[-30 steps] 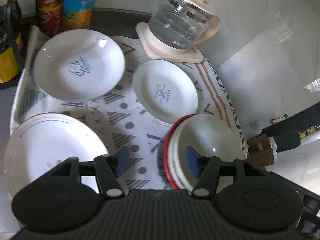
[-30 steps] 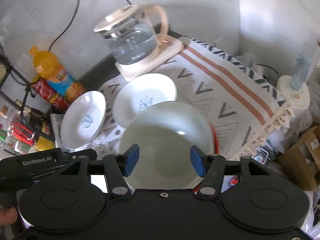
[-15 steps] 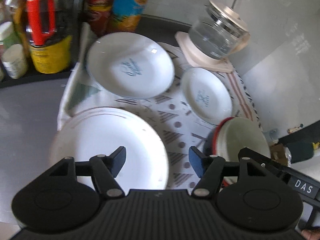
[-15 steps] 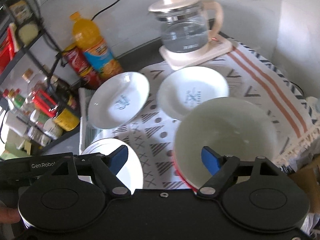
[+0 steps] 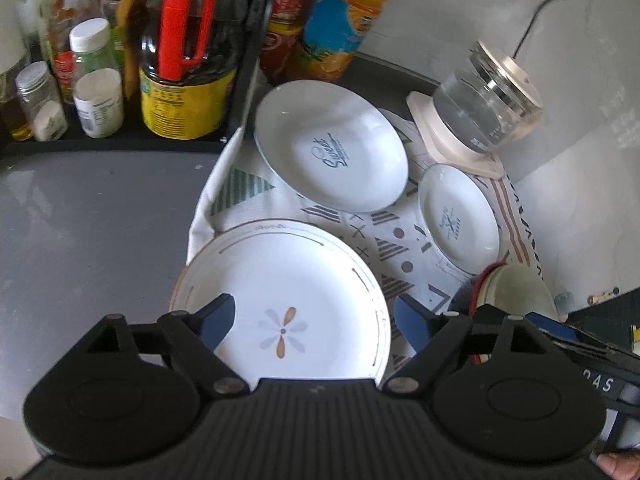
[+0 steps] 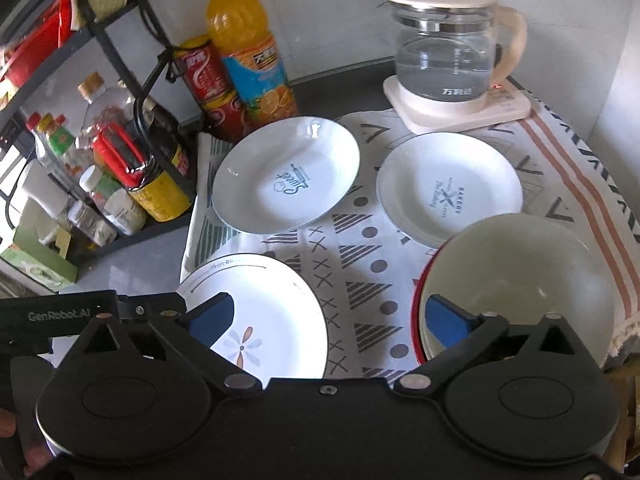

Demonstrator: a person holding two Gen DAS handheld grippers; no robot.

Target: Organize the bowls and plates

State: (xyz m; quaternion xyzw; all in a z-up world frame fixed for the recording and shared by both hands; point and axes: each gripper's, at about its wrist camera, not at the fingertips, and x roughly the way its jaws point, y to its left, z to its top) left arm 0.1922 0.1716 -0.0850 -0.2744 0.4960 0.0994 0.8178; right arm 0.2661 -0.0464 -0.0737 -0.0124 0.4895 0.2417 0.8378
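A patterned cloth (image 6: 360,280) carries a flower plate (image 5: 288,304) (image 6: 264,320) at the front left, a "Sweet" plate (image 5: 332,148) (image 6: 286,174) behind it, and a "Bakery" plate (image 5: 458,216) (image 6: 448,188) at the back right. A pale green bowl (image 6: 516,280) (image 5: 516,284) nests in a red-rimmed bowl (image 6: 418,300) at the front right. My left gripper (image 5: 314,322) is open and empty above the flower plate. My right gripper (image 6: 330,320) is open and empty above the cloth, between the flower plate and the bowls.
A glass kettle (image 6: 448,48) on its cream base stands at the back right. An orange juice bottle (image 6: 248,48) and red cans (image 6: 208,84) stand at the back. A black rack with condiment bottles (image 5: 120,60) is on the left. Grey counter (image 5: 92,216) lies left of the cloth.
Both grippers have opened wider and pulled back from the bowls. The left gripper has swung left to above the flower plate. The bowls stay nested at the front right.
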